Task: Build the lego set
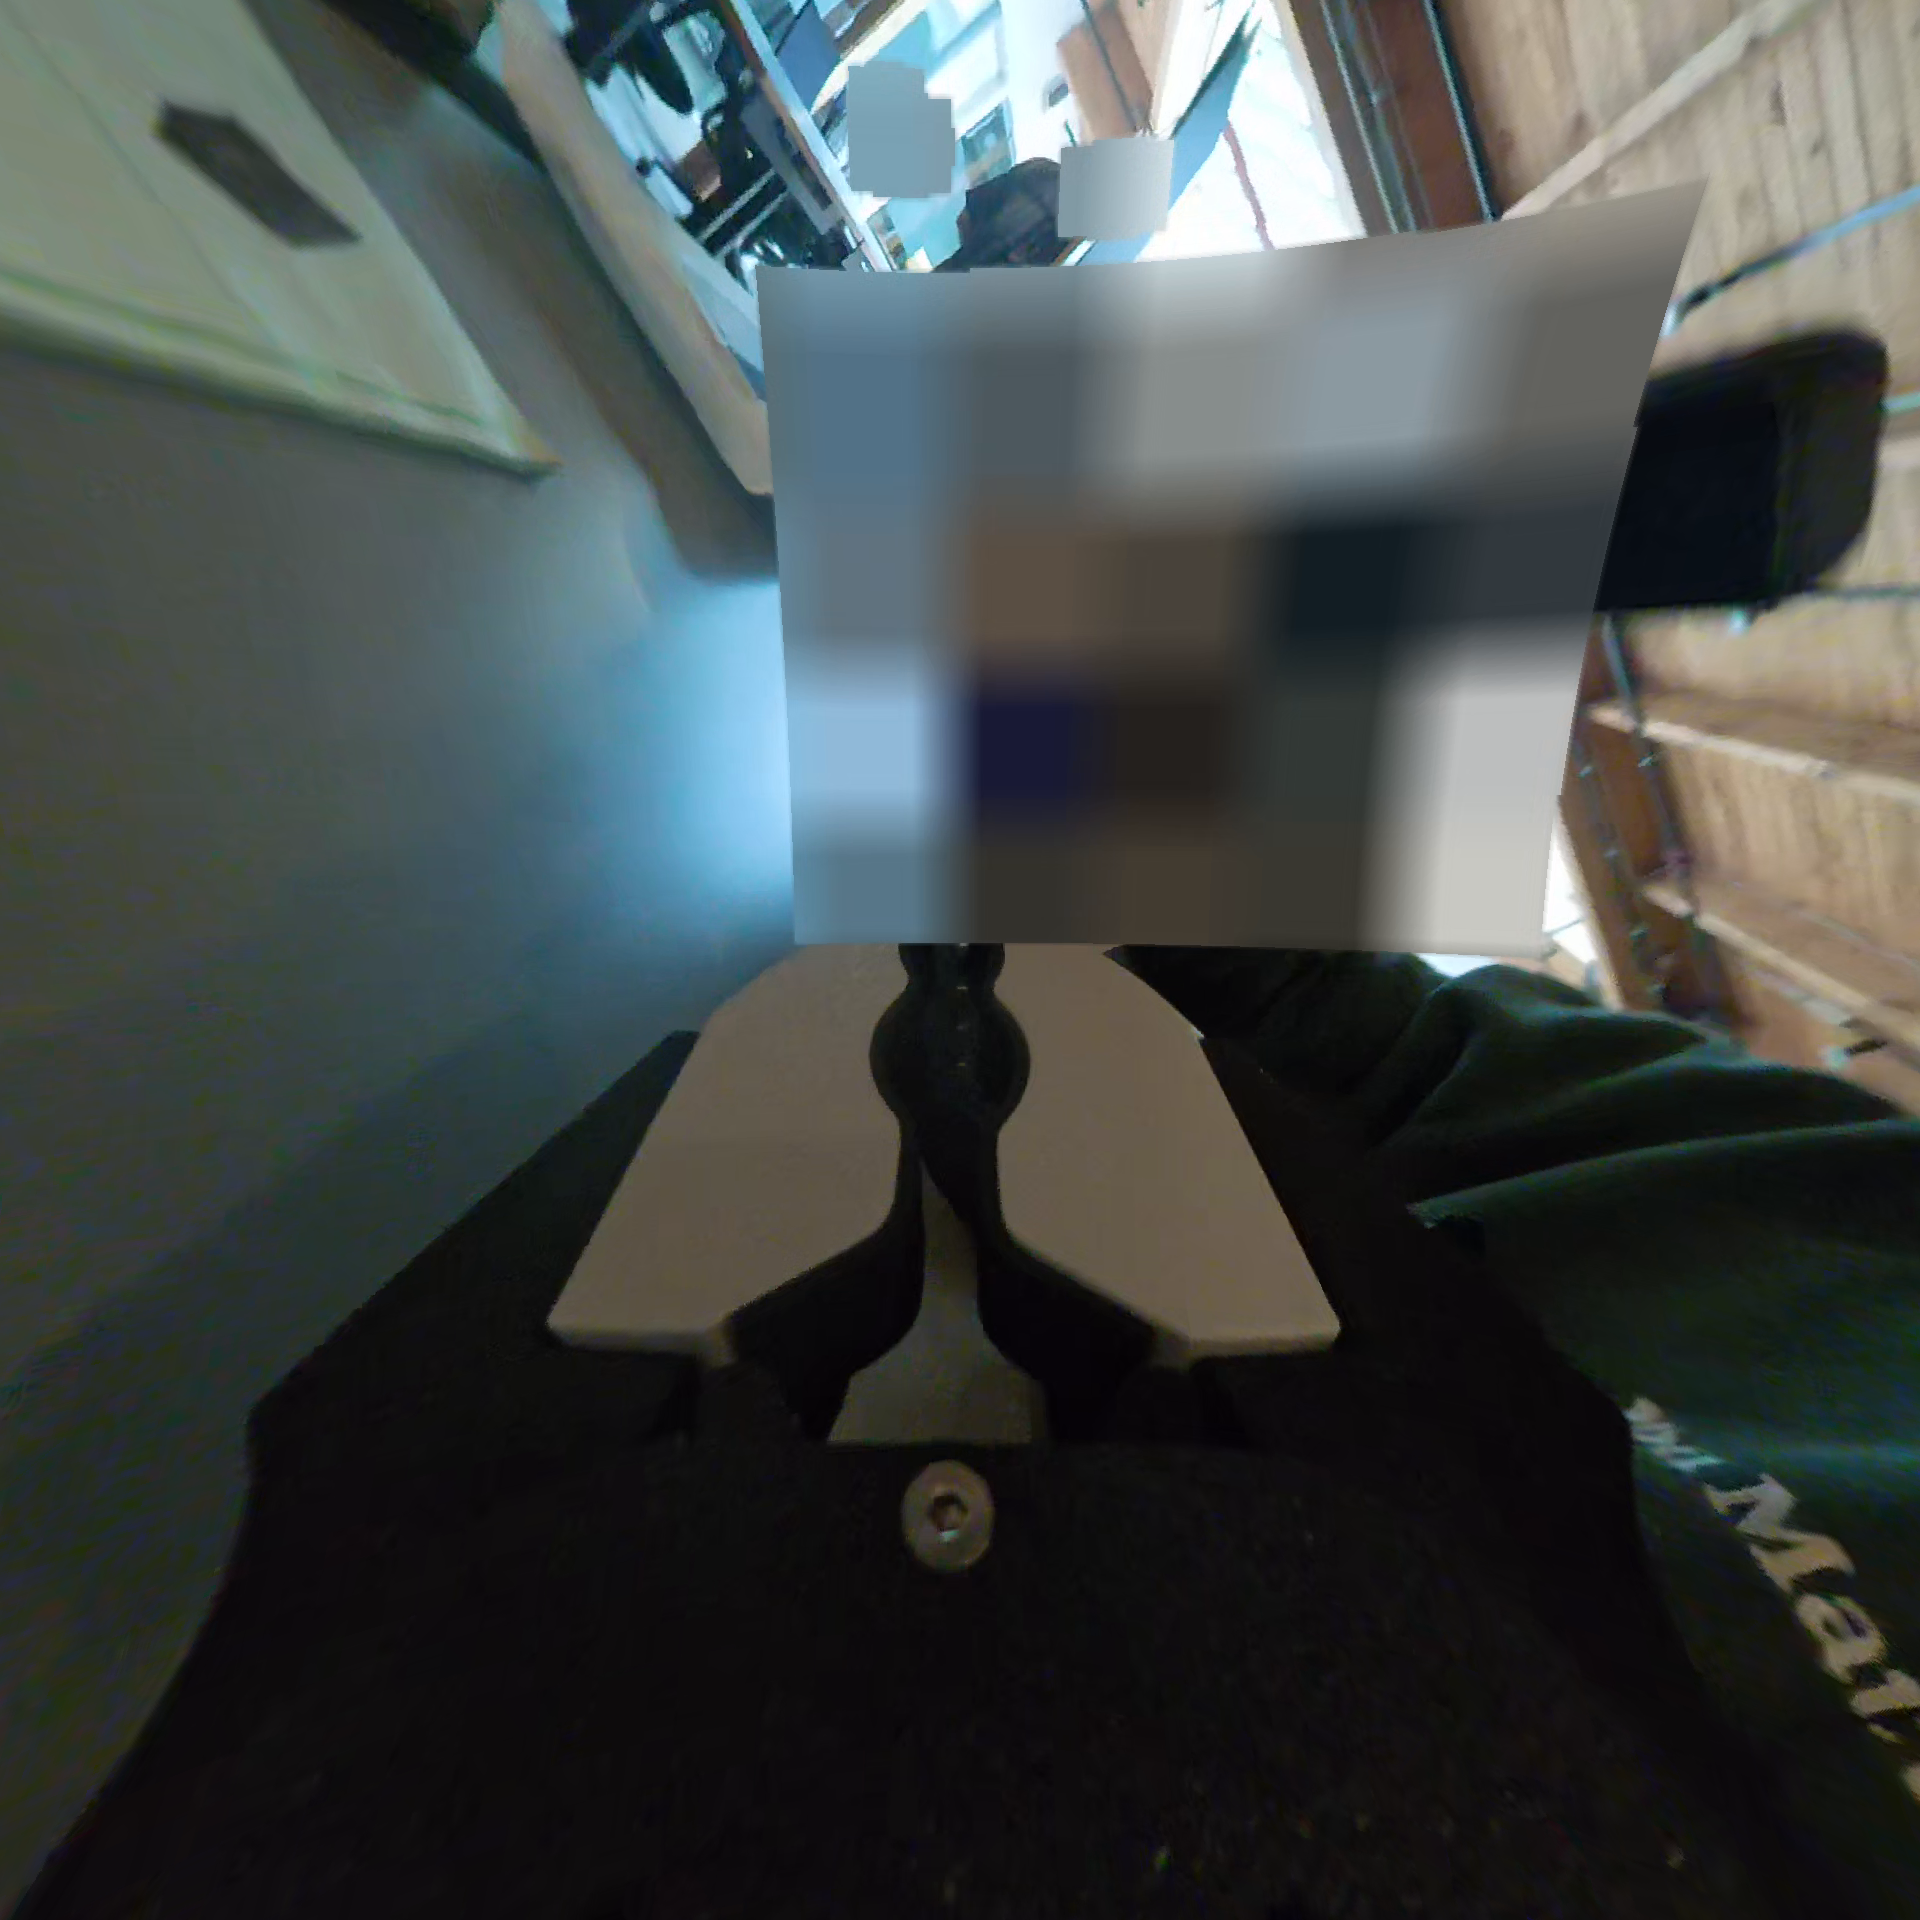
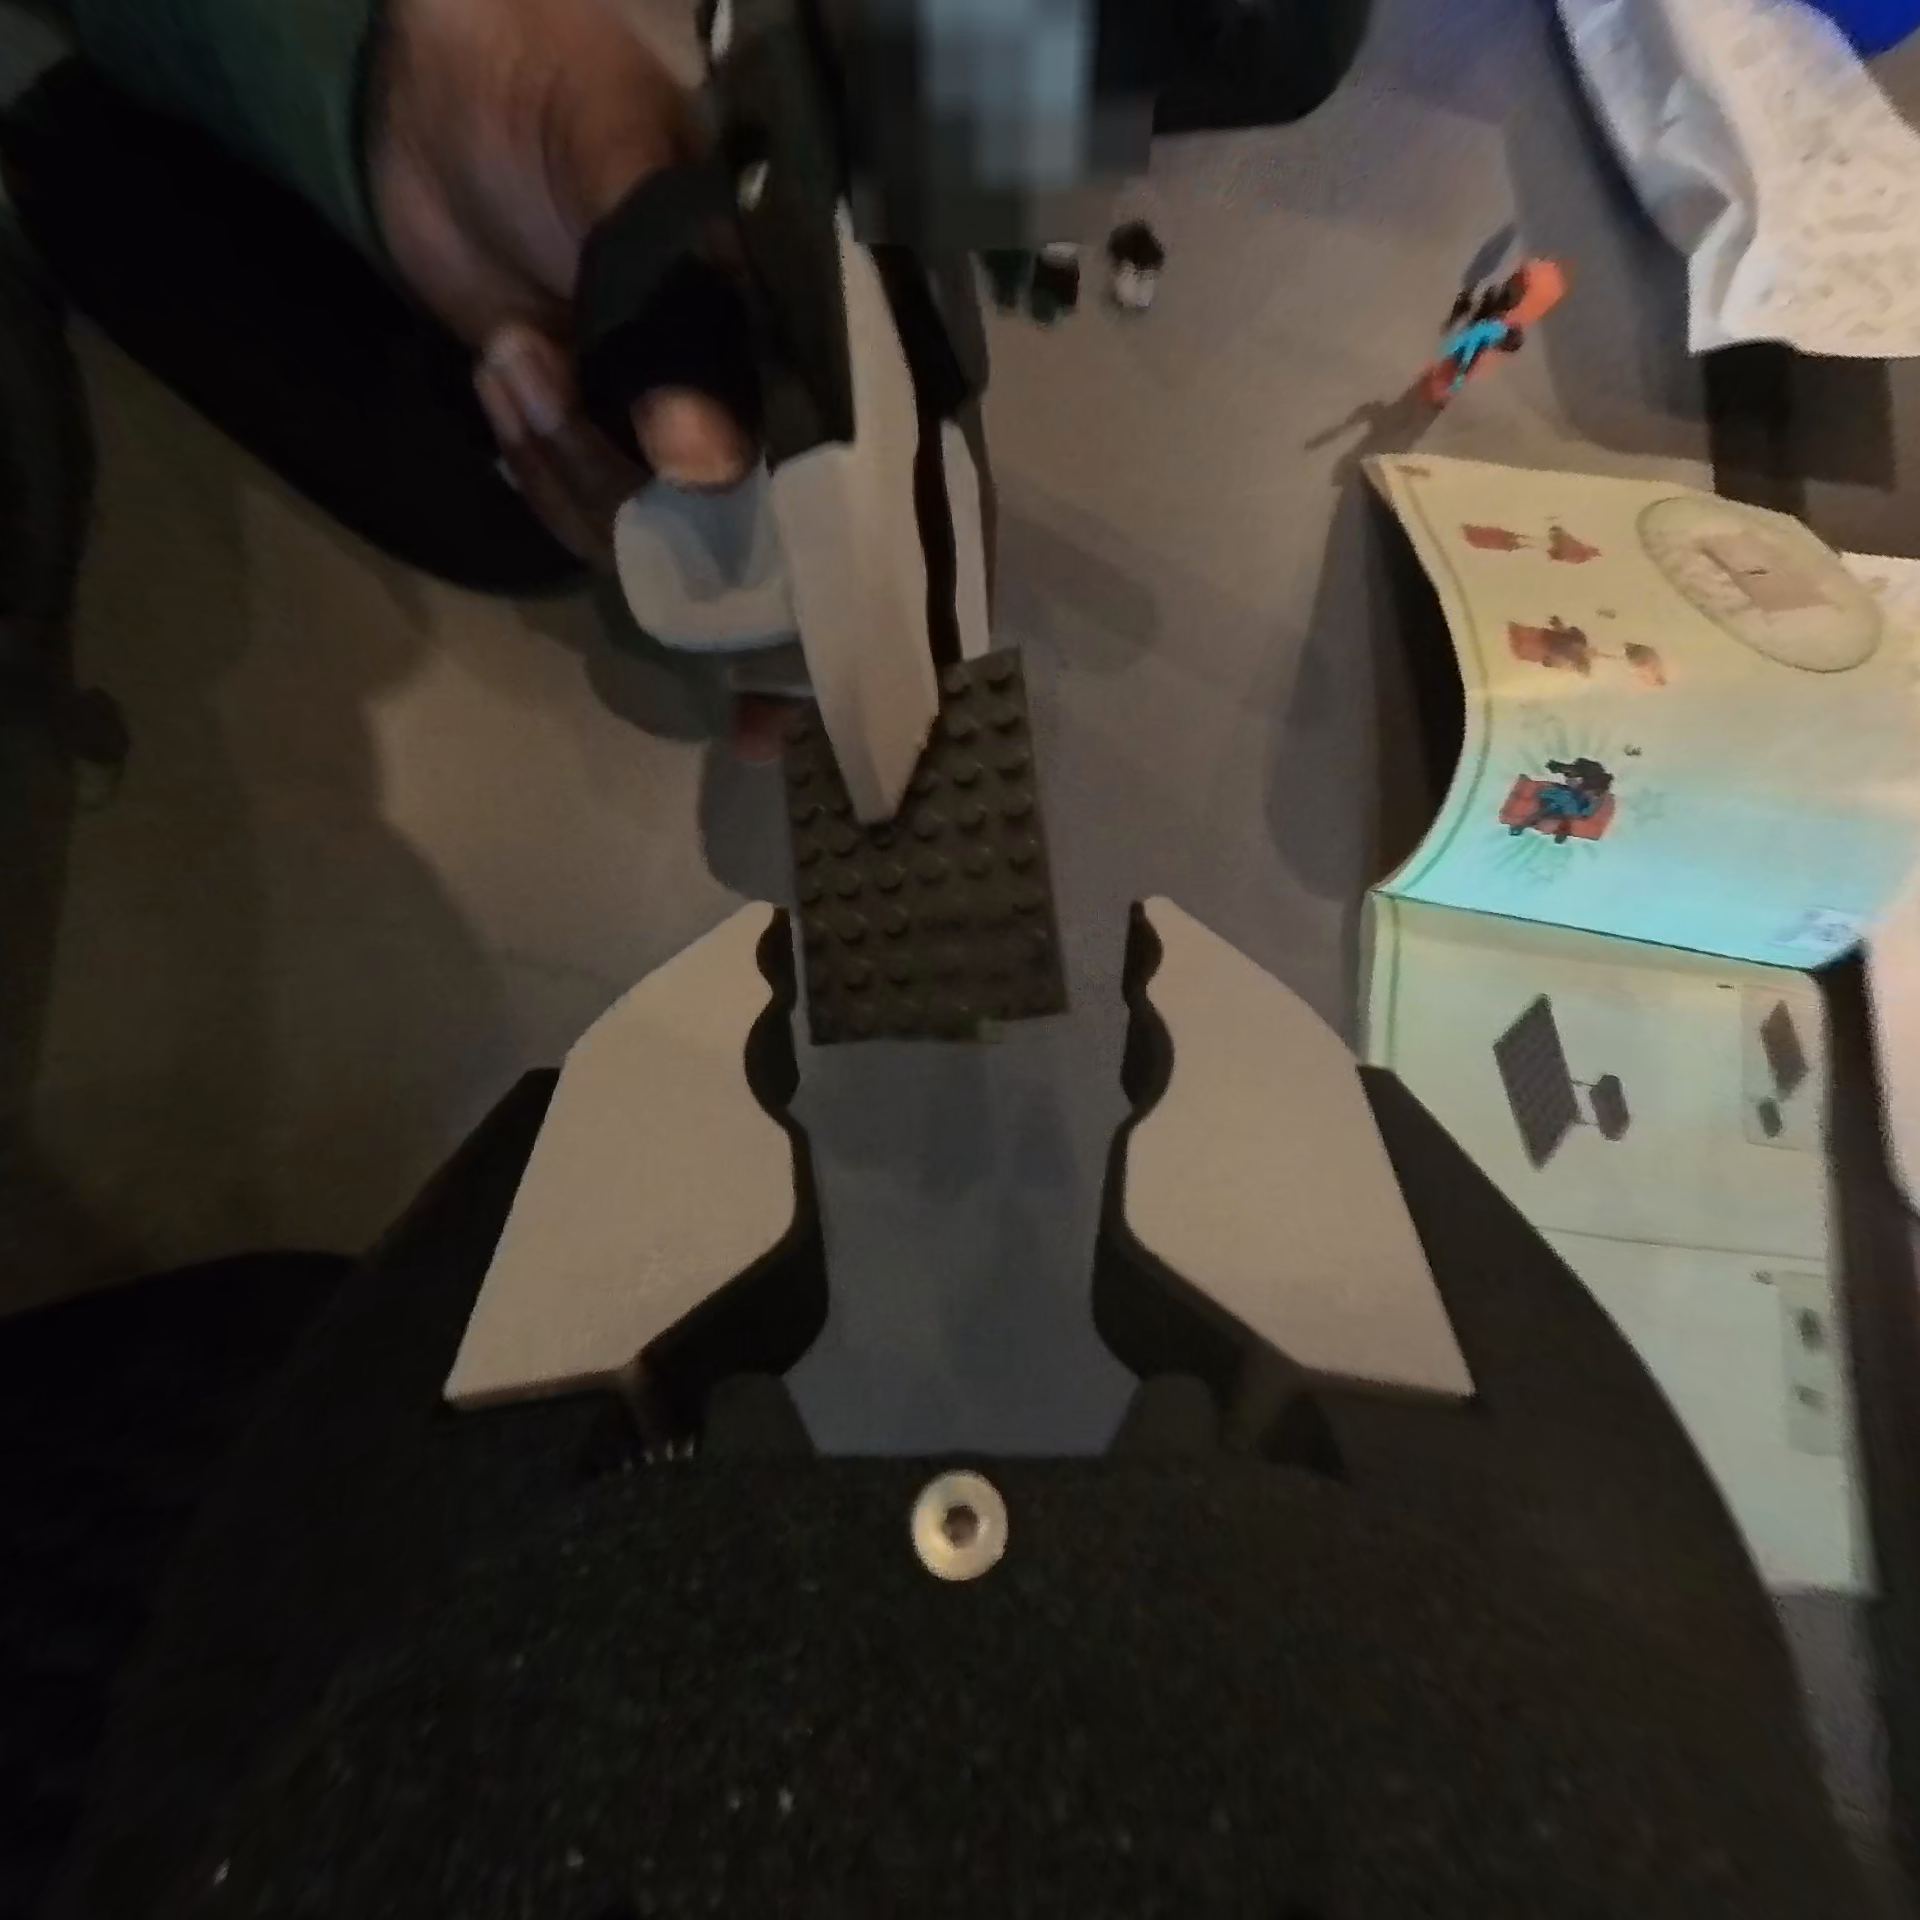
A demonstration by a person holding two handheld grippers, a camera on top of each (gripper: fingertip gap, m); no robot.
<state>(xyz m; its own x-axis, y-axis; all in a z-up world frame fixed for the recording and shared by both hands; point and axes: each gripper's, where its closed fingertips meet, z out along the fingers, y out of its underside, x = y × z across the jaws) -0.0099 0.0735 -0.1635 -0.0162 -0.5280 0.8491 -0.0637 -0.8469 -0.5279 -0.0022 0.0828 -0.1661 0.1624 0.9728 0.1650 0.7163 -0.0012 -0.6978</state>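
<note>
Left tongs [image 2: 914,717] pinch the dark studded plate [image 2: 935,883] upright, right tongs [image 2: 951,935] gape around it; next, take its free end.

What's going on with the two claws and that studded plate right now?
Left gripper shut on the dark studded plate, held up. Right gripper open, fingers either side of the plate's near end. Instruction booklet off to the side, nothing blocking.

Black textured gripper bodies, pale grey fingers [image 2: 665,1174] with wavy black inner pads, silver hex screw [image 2: 958,1535] low centre (one per gripper), dark green sleeve [image 1: 1621,1143] with white lettering at right
</note>
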